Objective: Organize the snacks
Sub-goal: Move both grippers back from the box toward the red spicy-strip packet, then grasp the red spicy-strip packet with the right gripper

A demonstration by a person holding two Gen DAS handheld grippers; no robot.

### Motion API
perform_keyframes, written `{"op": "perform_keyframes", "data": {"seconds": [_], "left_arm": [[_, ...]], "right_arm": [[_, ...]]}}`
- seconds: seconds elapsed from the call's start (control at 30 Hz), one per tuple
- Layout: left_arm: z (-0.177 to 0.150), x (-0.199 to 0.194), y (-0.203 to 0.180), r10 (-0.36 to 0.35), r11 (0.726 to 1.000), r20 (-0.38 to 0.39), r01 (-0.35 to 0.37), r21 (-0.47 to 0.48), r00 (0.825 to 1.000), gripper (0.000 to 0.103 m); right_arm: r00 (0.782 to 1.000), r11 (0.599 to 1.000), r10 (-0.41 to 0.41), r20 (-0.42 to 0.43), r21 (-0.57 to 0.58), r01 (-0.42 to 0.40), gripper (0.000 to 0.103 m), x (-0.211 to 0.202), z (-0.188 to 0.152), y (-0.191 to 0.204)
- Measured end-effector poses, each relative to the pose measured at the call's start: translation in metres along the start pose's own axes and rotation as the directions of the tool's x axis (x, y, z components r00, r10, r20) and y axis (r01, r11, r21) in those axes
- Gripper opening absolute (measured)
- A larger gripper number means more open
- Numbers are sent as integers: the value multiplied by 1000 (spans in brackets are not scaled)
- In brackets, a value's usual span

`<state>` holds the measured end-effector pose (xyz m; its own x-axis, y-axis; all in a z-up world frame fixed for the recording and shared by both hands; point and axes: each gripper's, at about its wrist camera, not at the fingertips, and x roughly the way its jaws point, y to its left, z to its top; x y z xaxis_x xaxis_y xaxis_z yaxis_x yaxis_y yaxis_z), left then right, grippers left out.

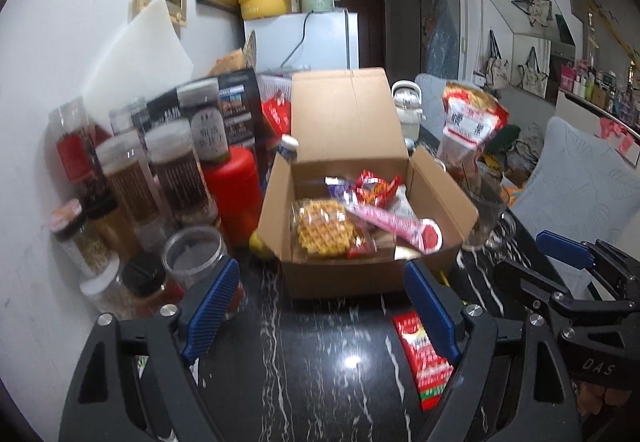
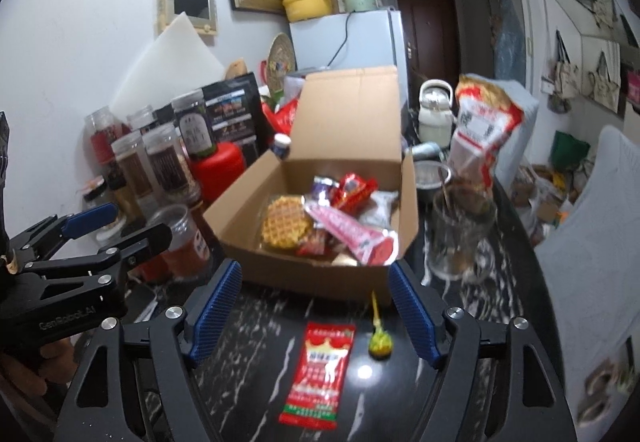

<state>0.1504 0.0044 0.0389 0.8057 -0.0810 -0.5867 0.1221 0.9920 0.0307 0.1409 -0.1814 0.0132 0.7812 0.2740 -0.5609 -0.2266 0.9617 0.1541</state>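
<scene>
A flat red foil snack packet (image 2: 318, 372) lay on the black white-veined marble bench (image 2: 400, 394), in front of the open brown cardboard box (image 2: 304, 282) that already held a round golden waffle (image 2: 286, 228), a long pink wrapped bar (image 2: 352, 234) and several red wrappers. The packet's long axis ran near to far, roughly along the line the right tool (image 2: 314, 310) pointed, and it sat just below and nearer than that tool's 2 blue ribbed pads, about centred in the gap, so the right hand looked the nearer one for a pickup. A small yellow-green lollipop (image 2: 379, 344) lay just right of the packet, its stick pointing toward the box. The right tool stood well open and held nothing. The left tool (image 1: 320, 306) was also wide open and empty; in its view the same packet lay off to the right, partly behind its right finger. Clear plastic jars (image 1: 176, 170) crowded the far left, and a glass mug (image 2: 460, 238) stood right of the box.
</scene>
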Motion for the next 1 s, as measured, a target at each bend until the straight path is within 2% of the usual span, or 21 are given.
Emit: {"op": "perform_keyframes", "data": {"seconds": [0.13,0.3,0.5,0.63,0.77,0.87,1.0], "left_arm": [[-17,2,6,-28,1000,-36,27,-13,999,85],[-39,9,11,-27,999,-83,24,-36,996,85],[-65,21,14,-36,998,-132,28,-60,991,85],[-79,31,18,-61,993,-169,43,-106,984,85],[-86,38,20,-62,993,-191,41,-109,980,85],[-90,42,22,-49,993,-200,27,-112,979,85],[-93,46,30,-33,994,-199,12,-108,979,85]], "right_arm": [[999,1000,2,-39,7,-2,77,8,-22,4],[994,999,23,-104,32,-20,77,26,-50,6],[982,996,12,-191,87,5,77,52,-77,-1],[973,996,-11,-229,88,31,77,65,-90,-5],[967,995,-25,-254,86,48,77,76,-97,-5],[952,995,-67,-299,56,87,77,90,-102,-2],[928,994,-85,-363,36,105,77,107,-110,0]]}}
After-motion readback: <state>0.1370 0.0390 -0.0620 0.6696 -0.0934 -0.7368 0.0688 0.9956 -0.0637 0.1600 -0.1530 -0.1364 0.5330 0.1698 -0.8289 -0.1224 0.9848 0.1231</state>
